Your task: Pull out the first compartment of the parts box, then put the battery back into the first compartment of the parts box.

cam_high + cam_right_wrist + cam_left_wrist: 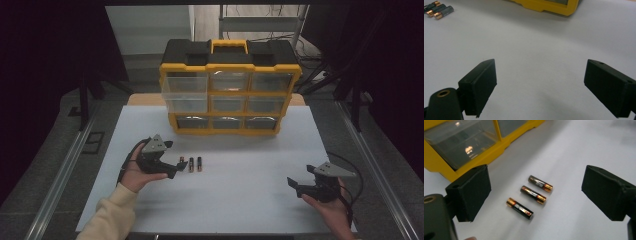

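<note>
While the left hand-held gripper (176,167) hovers with jaws apart just beside three batteries (191,164) lying side by side on the white counter (240,200), the high view suggests the approach to a pick-up; the right hand-held gripper (295,185) waits well apart, also spread. In the left gripper view the batteries (531,197) lie between the jaws, near the yellow drawer cabinet (461,157); closing on one calls for lowering and aligning. The right gripper view shows bare counter (536,50) ahead, ample room.
</note>
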A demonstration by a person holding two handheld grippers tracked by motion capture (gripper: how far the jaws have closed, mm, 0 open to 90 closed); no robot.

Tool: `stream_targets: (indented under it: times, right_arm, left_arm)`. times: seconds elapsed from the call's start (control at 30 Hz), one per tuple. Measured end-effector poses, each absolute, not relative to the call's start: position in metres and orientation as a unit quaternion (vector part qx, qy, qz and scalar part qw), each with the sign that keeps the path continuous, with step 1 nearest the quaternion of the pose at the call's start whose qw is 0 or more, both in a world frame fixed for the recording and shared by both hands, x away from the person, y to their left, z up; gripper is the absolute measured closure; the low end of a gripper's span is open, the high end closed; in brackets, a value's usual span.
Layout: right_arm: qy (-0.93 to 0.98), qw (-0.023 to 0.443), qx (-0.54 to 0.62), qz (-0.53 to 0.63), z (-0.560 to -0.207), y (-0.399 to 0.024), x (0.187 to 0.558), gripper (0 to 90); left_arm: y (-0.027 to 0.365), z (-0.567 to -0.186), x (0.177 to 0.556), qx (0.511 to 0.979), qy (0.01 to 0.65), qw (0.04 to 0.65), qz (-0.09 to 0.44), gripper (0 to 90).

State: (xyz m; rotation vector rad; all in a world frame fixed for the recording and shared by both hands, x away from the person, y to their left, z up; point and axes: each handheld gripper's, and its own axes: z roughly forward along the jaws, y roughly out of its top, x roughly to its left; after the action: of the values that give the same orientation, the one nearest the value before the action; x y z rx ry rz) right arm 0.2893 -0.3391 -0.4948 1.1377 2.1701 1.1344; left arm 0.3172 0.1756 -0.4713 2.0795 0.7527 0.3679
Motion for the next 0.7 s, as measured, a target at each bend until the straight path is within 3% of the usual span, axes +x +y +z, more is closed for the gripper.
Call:
stream_targets:
  times: [0.7]
  right_arm:
    - [0.787,0.216,0.407,0.409,-0.495,-0.337,0.291,11.4]
  left_arm:
    - [0.18,-0.497,0.333,0.85,0.318,0.411,0.091,8.2]
